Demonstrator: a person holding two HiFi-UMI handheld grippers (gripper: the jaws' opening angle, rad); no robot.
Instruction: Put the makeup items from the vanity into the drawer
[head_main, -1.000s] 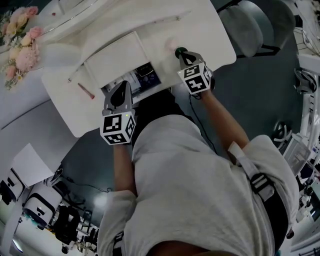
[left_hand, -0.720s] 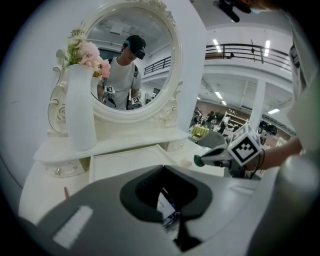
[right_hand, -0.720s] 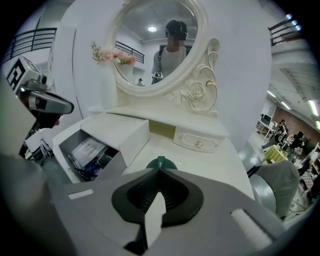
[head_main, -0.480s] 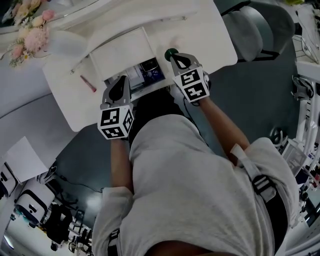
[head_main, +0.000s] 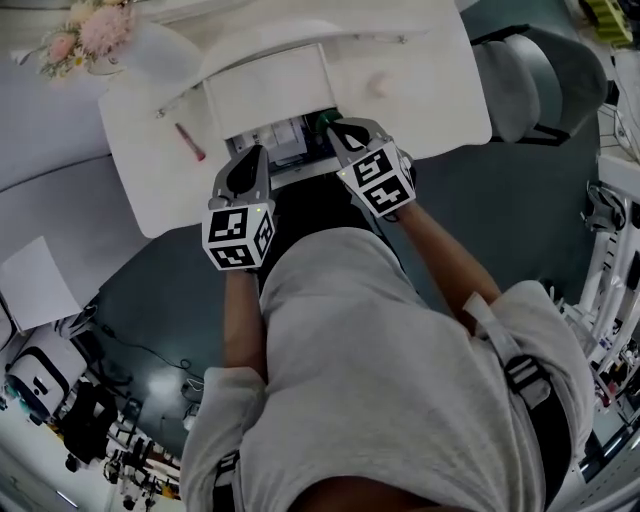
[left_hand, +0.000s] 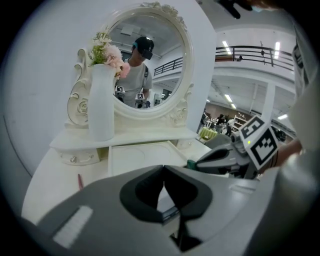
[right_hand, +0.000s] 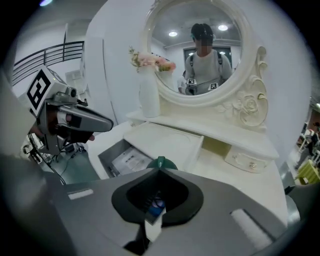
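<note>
Vanity (head_main: 140, 160): white top, mirror at the back edge, vase of flowers at the back left corner.

Drawer (head_main: 262, 140): pulled out at the middle of the front edge, with printed packets already inside.

Left gripper (head_main: 248, 160): jaws closed and empty, held at the front edge beside the drawer's left side. It has barely shifted over the last second.

Right gripper (head_main: 328, 128): jaws clamped on a green item (head_main: 320, 122) at their tips. A second ago it hung over the right part of the top; it now sits above the drawer's right side (the head view also tilted meanwhile).

Assessment: transport of this piece appears complete, and release into the drawer is the likely next step.

Outstanding: a pink round item (head_main: 378, 85) lies toward the back right of the top, and a red stick (head_main: 190, 142) lies on the left part.
</note>
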